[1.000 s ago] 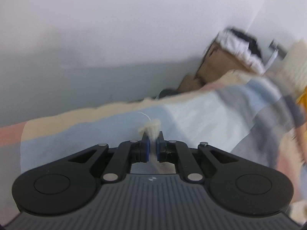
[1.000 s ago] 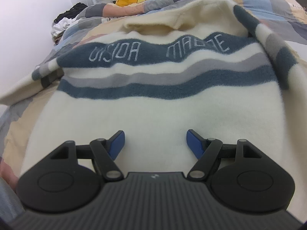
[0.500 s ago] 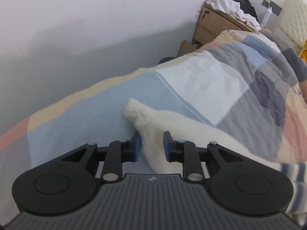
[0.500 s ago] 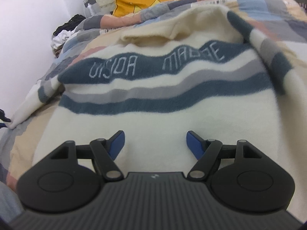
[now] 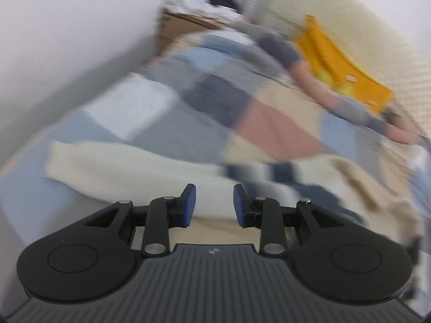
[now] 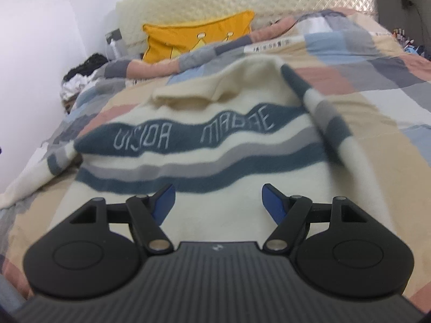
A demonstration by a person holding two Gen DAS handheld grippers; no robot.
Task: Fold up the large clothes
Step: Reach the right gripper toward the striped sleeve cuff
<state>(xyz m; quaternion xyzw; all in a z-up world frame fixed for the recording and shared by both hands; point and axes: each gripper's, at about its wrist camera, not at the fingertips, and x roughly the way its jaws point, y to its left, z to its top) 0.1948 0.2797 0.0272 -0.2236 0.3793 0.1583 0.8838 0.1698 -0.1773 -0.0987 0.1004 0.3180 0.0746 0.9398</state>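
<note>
**Sleeves first, then the body**

Cream striped sweater lies face up and spread out on the patchwork bedspread. Left claw is opening, nothing between the pads, its sleeve lying loose just ahead. Right claw hangs wide open and empty over the hem. I'd flatten both sleeves before folding anything inward. Chest lettering reads roughly "VISION MADAE", not fully legible.

Soft, even indoor light here, no hard shadows and no glare. The left wrist view is smeared by motion blur, the patchwork quilt streaked, only the gripper body sharp. The right wrist view is clearer, slightly soft, with fisheye bending and dark corners.
</note>
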